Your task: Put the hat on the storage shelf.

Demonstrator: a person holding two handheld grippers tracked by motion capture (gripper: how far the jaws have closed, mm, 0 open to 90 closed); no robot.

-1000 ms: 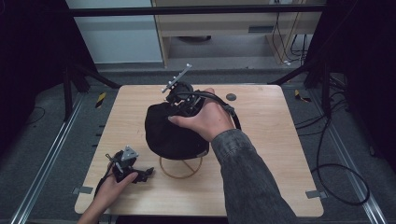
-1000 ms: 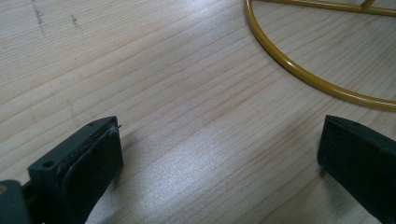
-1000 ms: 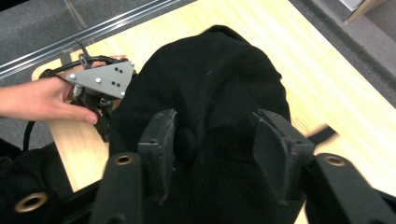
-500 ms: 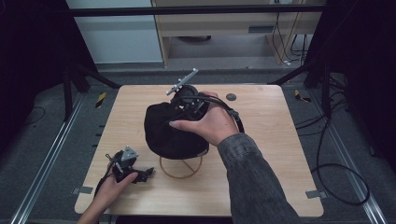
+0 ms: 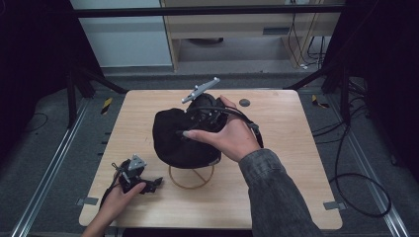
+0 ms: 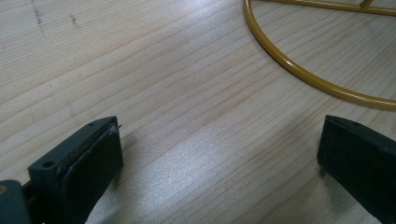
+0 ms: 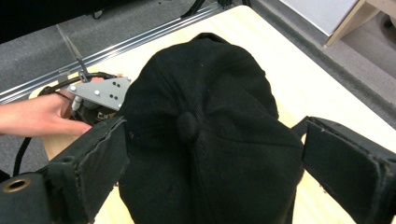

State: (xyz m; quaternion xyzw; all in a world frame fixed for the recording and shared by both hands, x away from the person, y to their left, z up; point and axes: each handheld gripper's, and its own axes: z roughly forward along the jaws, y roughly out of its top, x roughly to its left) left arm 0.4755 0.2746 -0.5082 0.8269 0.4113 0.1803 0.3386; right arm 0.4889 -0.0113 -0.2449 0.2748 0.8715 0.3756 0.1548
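Jaws of our right gripper [image 7: 210,154] have just been opening and now stand wide, one black pad on each side of the cap [image 7: 205,126], neither pressing on it. Soft black cloth, sewn in panels that meet at one round button on the crown, makes up this single cap. It sits near the middle of the table [image 5: 296,163] on a stand [image 5: 191,177] of thin yellow wire with a round base ring. Our right hand [image 5: 227,136] lies over the cap from four o'clock, fingers spread, sleeve grey, with the gripper's grey plate tilted up at twelve.

Our left gripper [image 6: 219,154] rests at seven o'clock on the pale, fine-grained wood, jaws wide apart with nothing between them, the yellow ring curving past at one o'clock. Our left hand [image 5: 116,197] wraps its body from below. One small dark disc [image 5: 244,102] lies at one o'clock of the cap.
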